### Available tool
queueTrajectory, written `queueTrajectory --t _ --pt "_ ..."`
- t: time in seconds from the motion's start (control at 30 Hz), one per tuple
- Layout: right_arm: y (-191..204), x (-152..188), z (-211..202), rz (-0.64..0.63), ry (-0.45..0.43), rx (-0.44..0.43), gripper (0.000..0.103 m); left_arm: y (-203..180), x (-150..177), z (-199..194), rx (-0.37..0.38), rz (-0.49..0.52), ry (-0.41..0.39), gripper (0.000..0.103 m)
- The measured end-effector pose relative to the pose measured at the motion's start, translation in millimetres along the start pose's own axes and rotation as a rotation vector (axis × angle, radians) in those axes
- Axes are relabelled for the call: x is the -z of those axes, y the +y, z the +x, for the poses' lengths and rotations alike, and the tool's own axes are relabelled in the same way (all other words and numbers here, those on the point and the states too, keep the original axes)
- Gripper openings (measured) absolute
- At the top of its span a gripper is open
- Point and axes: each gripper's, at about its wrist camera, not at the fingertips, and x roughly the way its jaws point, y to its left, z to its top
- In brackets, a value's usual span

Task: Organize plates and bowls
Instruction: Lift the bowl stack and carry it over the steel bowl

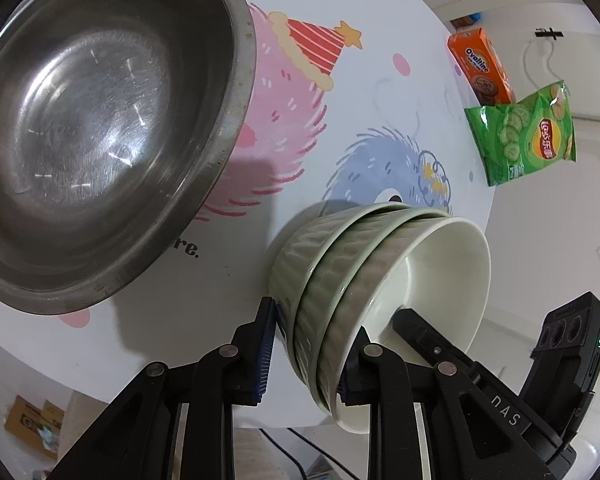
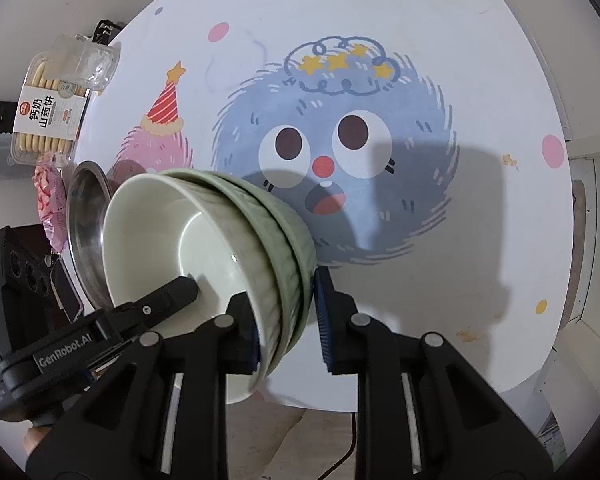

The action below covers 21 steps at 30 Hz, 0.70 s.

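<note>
Both your left gripper (image 1: pixel 306 354) and right gripper (image 2: pixel 286 316) clamp the nested green bowls (image 1: pixel 352 280) near the table's (image 1: pixel 380 60) front edge, beside the steel bowl (image 1: pixel 92 120).

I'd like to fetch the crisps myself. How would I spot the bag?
Start at the round table with the cartoon monster cloth. At its edge, beyond the nested green bowls, stands an orange Ovaltine box. The crisp bag lies just beside it: bright green, printed with cucumber slices and a red-and-yellow Lay's logo.
</note>
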Motion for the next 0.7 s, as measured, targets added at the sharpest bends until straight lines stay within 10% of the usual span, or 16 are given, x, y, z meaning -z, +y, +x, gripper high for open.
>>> queueTrajectory --t 0.7 --pt "-0.6 -3.1 -2.2 -0.013 0.000 0.017 0.024 -5.1 -1.2 1.7 -0.020 0.046 0.018 0.023"
